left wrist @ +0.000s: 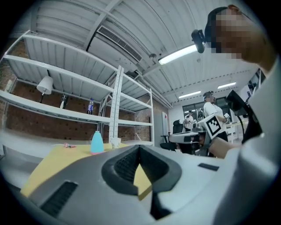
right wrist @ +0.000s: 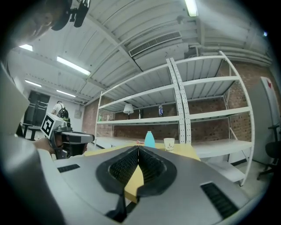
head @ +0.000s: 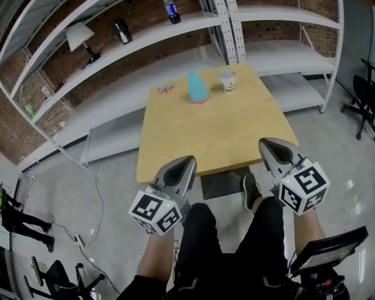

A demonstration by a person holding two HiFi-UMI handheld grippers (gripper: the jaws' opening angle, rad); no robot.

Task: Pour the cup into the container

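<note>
A white paper cup (head: 227, 80) and a teal bottle-shaped container (head: 197, 88) stand upright, a little apart, at the far side of the wooden table (head: 217, 135). My left gripper (head: 186, 161) and right gripper (head: 265, 143) hover at the table's near edge, over the person's knees and far from both objects. Each has its jaws shut with nothing between them. In the left gripper view the left gripper (left wrist: 139, 147) points toward the container (left wrist: 97, 142) and cup (left wrist: 116, 142). The right gripper (right wrist: 138, 148) in its own view faces the container (right wrist: 149, 139) and cup (right wrist: 169, 143).
A small pink object (head: 165, 89) lies left of the container. White shelving (head: 176, 35) stands behind the table with a lamp (head: 79, 36) and a bottle (head: 171, 10). An office chair (head: 363, 99) is at the right, and cables (head: 88, 234) lie on the floor at the left.
</note>
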